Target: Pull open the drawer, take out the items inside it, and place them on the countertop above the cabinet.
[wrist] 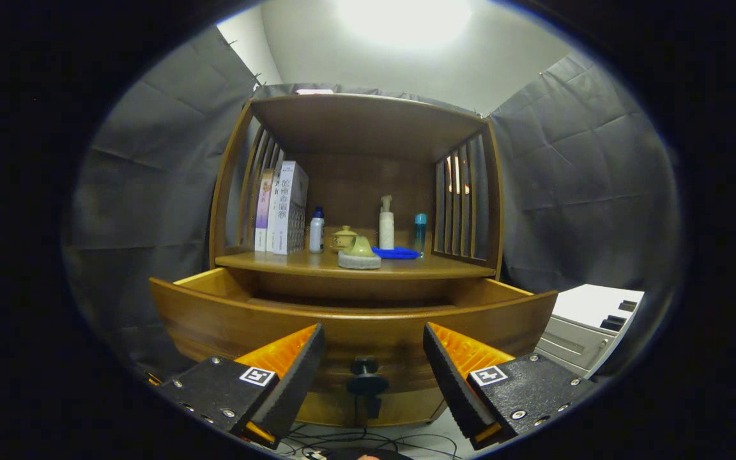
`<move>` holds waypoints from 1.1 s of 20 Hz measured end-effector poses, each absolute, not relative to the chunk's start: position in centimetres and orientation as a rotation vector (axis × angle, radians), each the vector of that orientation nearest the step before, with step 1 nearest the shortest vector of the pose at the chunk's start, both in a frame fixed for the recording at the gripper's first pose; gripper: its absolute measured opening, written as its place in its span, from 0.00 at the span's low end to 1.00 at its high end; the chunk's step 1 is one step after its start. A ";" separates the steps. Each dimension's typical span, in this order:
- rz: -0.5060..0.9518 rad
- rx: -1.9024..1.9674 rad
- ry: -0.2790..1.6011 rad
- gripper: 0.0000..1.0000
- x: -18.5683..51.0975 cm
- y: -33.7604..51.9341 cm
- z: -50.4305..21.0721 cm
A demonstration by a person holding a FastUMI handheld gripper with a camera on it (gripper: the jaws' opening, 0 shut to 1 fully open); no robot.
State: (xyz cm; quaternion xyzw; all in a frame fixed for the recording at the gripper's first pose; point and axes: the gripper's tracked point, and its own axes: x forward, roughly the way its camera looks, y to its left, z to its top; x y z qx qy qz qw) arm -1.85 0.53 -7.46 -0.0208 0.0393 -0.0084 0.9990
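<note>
The drawer (pixel 349 319) stood pulled open below the bench (pixel 355 265), its inside hidden behind the front panel. From boxes (pixel 282 207) to bottles, things already sat there; the claw (pixel 374 367) gaped wide and empty, flanking the knob (pixel 366 377).

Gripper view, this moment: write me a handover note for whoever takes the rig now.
Gripper: jaws open, holding nothing, with the drawer knob between them, untouched.
Drawer: already pulled out from the cabinet; its inside is hidden behind the front panel, so what it holds cannot be told.
Countertop: carries boxes, bottles, a small lidded pot, a blue cloth and a domed object; whether any came from the drawer is unclear.
Left: look into the drawer, lift out anything there, place it on the countertop.
</note>
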 end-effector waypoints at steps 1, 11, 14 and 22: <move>-0.015 -0.047 0.085 0.95 -1.9 0.6 -8.0; 0.008 -0.007 0.152 0.95 -1.4 1.8 -13.1; 0.027 -0.015 0.154 0.95 -0.5 2.0 -13.3; 0.094 0.004 0.155 0.94 0.5 2.4 -13.4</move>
